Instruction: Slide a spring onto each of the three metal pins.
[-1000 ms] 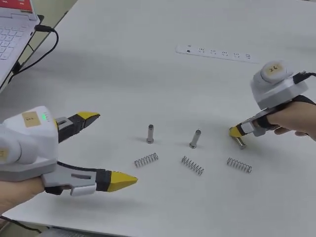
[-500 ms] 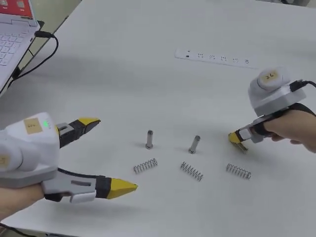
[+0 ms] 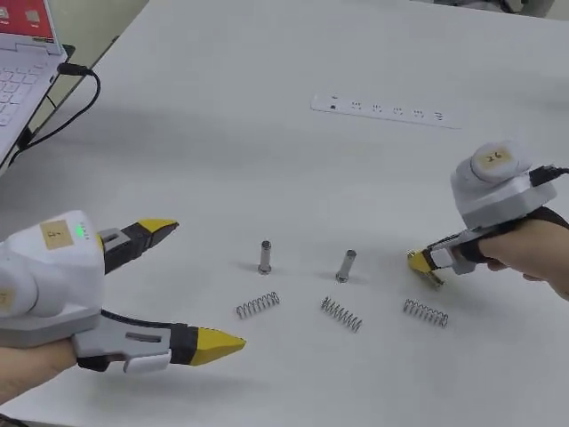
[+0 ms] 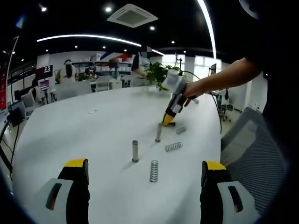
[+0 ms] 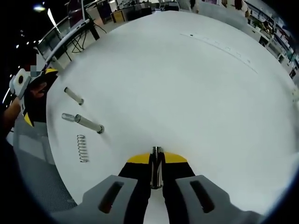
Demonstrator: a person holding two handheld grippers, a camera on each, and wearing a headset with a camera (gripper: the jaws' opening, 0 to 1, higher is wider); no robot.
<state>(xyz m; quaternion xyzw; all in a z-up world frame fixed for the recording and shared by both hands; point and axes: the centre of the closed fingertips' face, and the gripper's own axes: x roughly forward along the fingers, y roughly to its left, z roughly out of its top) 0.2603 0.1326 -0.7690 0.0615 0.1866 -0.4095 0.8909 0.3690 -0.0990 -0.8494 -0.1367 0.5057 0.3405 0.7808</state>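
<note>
As your right tongs point(image 5: 157, 156) ease lower, they stay pinched on the third pin point(image 5: 156, 171).
Your left tongs point(image 3: 200, 285) hang spread; three springs point(image 3: 341, 314) lie unthreaded.

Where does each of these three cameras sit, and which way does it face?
Head view: on the headset, facing forward and down at the table; left tongs, right tongs, left hand and right hand show.
Left gripper view: on the left tongs, facing across the table toward the right tongs and the arm; its open jaws rise below.
Right gripper view: on the right tongs, facing along the table; its jaws grip the third pin.
Shared: both gripper views see the left pin and middle pin standing.
</note>
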